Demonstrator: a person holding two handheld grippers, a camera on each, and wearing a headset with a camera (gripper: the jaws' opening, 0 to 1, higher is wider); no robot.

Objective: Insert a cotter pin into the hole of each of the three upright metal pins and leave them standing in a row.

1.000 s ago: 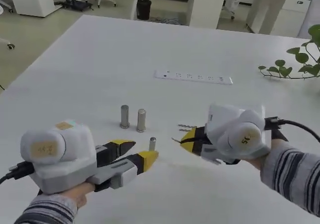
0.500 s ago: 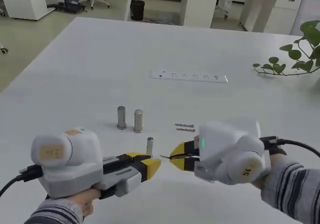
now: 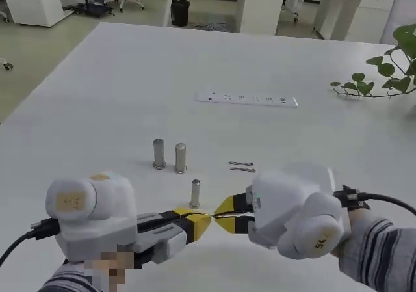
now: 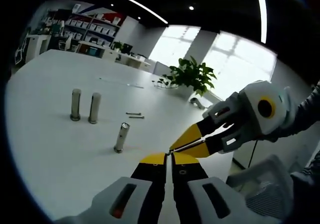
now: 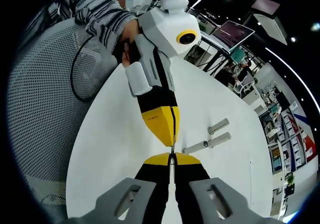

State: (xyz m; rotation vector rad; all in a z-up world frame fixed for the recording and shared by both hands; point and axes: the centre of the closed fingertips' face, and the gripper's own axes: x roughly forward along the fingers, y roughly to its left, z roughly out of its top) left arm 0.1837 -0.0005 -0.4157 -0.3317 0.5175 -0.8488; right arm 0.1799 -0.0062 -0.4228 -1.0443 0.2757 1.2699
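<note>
Metal pins, three, upright on the table: two side by side, the third pin alone, just beyond the tong tips. Loose cotter pins, two, lay parallel right of the pair. Held cotter pin, one, a thin sliver, was nipped in the right tongs. Left tongs were closed narrow, tip to tip with the right; whether they gripped the sliver too was unclear. Open table lay all round; power strip far back.
</note>
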